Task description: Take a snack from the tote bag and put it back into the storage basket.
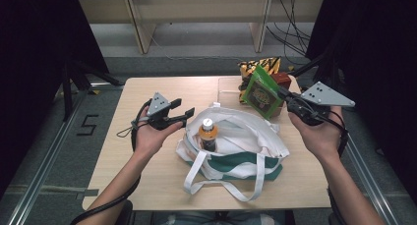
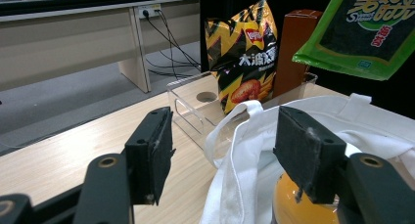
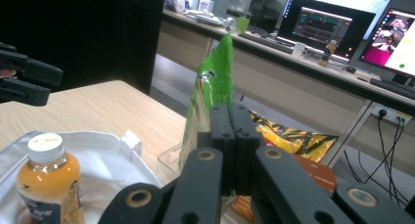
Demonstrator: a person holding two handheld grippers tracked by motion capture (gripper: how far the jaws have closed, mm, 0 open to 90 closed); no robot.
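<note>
While the right gripper [image 1: 284,95] clamps its jaws together on the edge of a green packet [image 1: 262,92], that packet hangs in the air above the counter [image 1: 147,92], just past the far rim of the white bag [image 1: 255,136]. In the right gripper view the packet [image 3: 210,97] stands edge-on, rising from between the closed jaws. Left of the bag, the left gripper [image 1: 181,115] hovers with its jaws apart and nothing between them. An orange bottle [image 1: 208,134] stands upright inside the bag. Behind it, a clear box [image 2: 195,111] holds a chips bag [image 2: 244,57] and a brown carton [image 2: 296,43].
</note>
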